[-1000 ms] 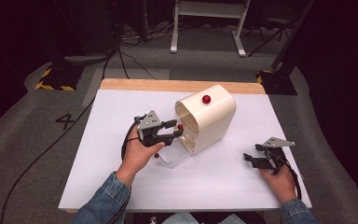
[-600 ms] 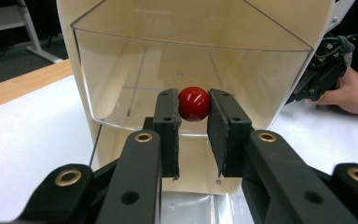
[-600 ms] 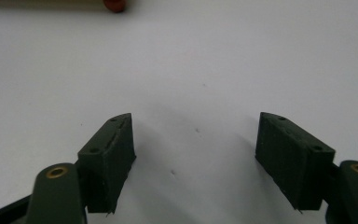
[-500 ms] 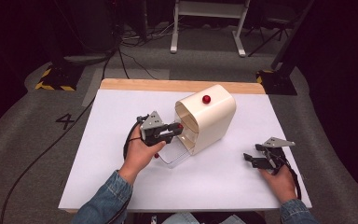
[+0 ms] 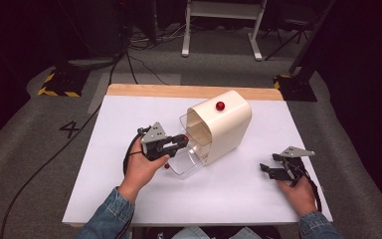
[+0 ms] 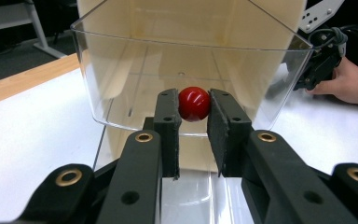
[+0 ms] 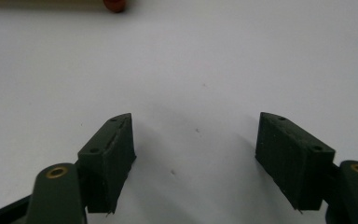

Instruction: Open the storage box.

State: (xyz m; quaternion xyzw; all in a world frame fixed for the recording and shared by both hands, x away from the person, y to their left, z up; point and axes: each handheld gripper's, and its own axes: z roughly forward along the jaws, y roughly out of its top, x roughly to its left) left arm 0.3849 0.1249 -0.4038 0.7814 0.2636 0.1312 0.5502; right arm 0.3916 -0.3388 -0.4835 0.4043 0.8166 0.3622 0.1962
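At the front of the clear drawer (image 6: 121,98), a red knob (image 6: 194,103) is being gripped by the left gripper (image 6: 193,114).
The drawer is being held partly out of the cream box (image 5: 224,124) near the middle of the white table (image 5: 104,149). The right gripper (image 7: 196,140) is being rested near the table's right edge, well apart, its jaws standing wide with nothing between them.

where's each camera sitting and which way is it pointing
High view: above the person's side, looking forward and down on the white table; both forearms and hands show.
Left gripper view: on the left gripper, looking along its jaws, shut on the red knob of the clear drawer; the other hand shows at far right.
Right gripper view: on the right gripper, jaws open, facing bare table.
Shared: high and left gripper views both show the cream box.
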